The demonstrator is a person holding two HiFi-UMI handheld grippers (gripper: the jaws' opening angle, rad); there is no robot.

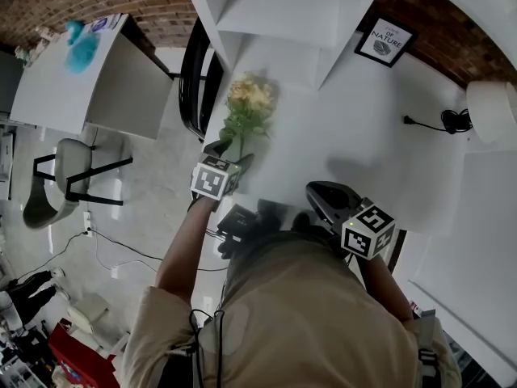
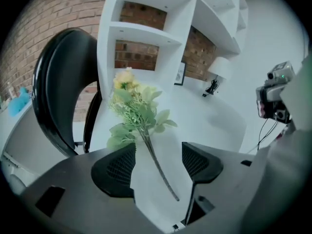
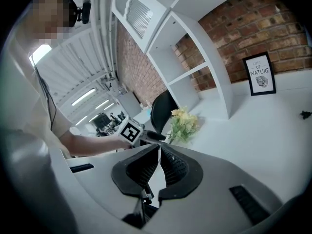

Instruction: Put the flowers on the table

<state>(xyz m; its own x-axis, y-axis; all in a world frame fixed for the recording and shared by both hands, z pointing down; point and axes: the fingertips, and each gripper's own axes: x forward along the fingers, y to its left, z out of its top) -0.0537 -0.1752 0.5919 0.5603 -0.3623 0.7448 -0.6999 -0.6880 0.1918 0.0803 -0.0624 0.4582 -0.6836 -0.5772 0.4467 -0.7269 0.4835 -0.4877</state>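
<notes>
A bunch of yellow flowers with green leaves lies flat on the white table, heads toward the shelf unit. In the left gripper view the flowers lie ahead, and their thin stem runs down between the pads without touching either. My left gripper is open, astride the stem's end near the table's left edge. My right gripper is shut with nothing in it, held near the table's front edge; it sees the flowers and the left gripper off to the left.
A white shelf unit stands at the back of the table, a framed print to its right. A black cable and plug and a white lamp are at the right. A black chair stands by the table's left edge.
</notes>
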